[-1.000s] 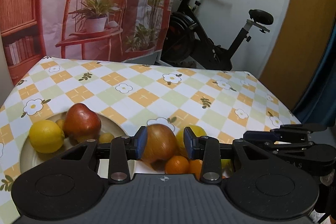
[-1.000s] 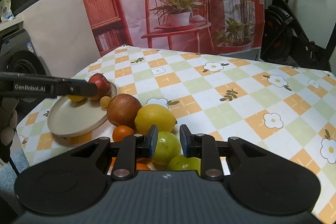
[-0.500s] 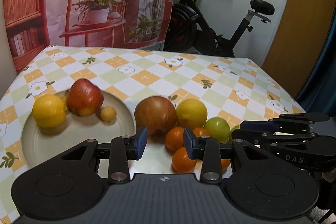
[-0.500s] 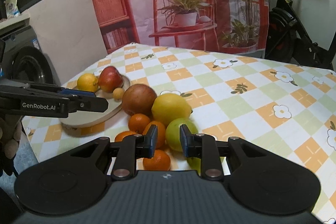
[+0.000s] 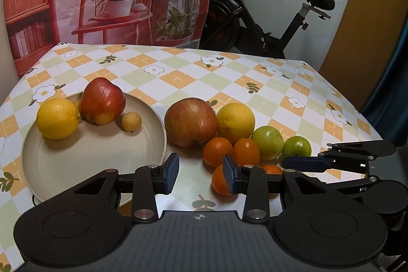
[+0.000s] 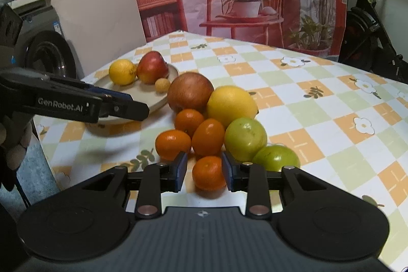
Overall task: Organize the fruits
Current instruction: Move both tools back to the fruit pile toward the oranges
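Tablecloth [image 6: 318, 103] now nearer; right fingers [image 6: 181, 167] opening around mandarin [image 6: 208, 173], left fingers [image 5: 171, 170] parted, empty.

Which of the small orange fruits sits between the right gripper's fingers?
The nearest mandarin, at the front of the pile, lies between the opening jaws of the right gripper; the other three sit farther back.

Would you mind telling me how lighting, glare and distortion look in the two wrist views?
Left wrist view: even indoor light, a small highlight on the red apple, soft shadows inside the plate, and fisheye bending at the table's edges. Right wrist view: sharp fruit, glossy spots on the nearest tangerine, and dark vignetted corners.
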